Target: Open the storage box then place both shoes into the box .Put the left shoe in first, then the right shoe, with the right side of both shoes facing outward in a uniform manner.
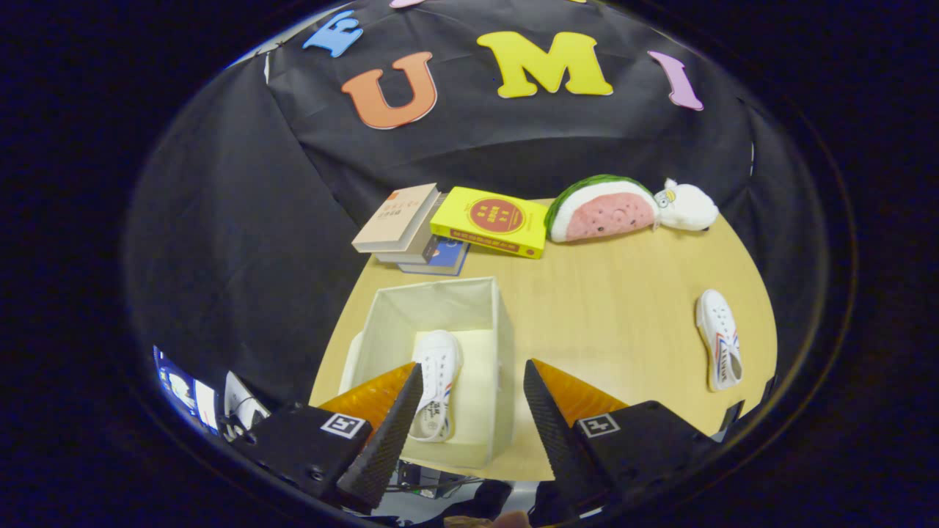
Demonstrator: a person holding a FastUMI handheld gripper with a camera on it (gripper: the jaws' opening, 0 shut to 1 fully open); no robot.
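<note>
A white fabric storage box (502,345) stands open on the wooden table (609,315), just ahead of my fingers. One white shoe (438,381) with red and blue side stripes lies on its side inside the box, close to my left finger. The other white shoe (719,339) lies on the table far off to the right, beyond my right finger. My gripper (473,385) hovers above the box's near right wall, open, with nothing between its fingers.
A stack of books (400,224) and a yellow book (491,220) lie beyond the box at the table's back. Beside them rest a watermelon plush (601,209) and a small white plush (686,205). The table's front edge runs just under my fingers.
</note>
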